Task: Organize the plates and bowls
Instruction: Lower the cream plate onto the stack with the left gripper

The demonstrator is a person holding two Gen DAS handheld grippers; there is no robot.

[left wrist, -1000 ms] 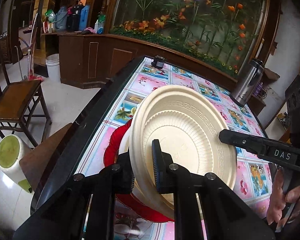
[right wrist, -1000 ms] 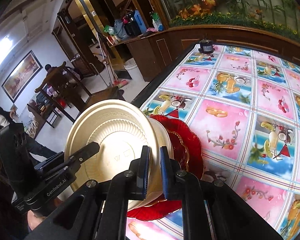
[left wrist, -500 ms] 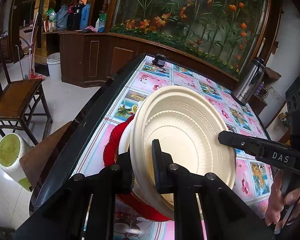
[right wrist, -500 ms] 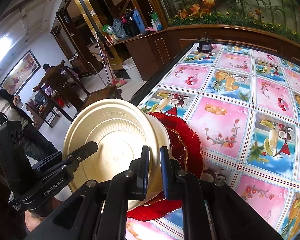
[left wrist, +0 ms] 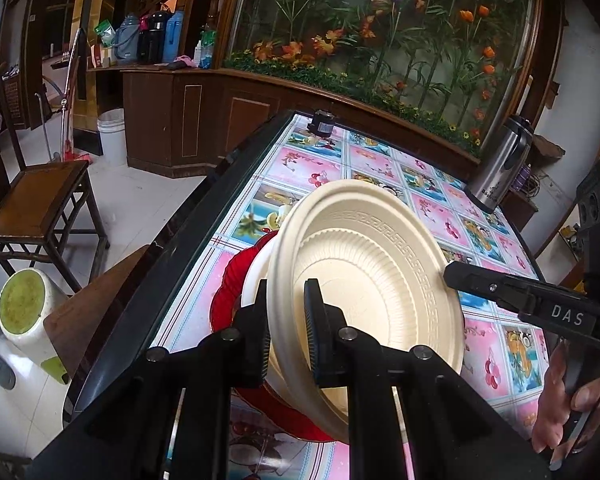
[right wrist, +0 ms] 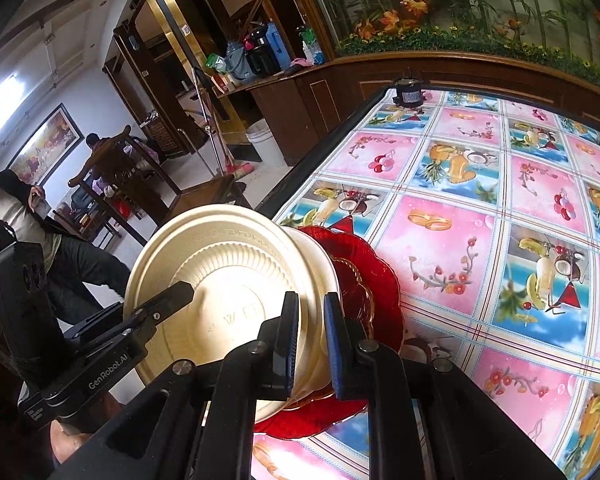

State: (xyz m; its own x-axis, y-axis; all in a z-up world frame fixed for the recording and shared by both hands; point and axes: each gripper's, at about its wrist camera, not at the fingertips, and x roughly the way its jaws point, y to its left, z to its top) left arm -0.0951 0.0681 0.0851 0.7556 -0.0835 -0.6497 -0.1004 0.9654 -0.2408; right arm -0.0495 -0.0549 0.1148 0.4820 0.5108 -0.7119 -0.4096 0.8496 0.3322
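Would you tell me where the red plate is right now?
The red plate lies on the table's near left corner, under the tilted cream plates that both grippers clamp; both wrist views show it.

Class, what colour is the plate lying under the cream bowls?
Red plate, clearest in the right wrist view.

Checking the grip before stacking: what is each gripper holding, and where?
Left gripper and right gripper both clamp the cream ribbed plastic plate at opposite rim edges.

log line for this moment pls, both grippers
left gripper: shut on cream plate rim | right gripper: shut on opposite rim | plate: tilted over red plate | table
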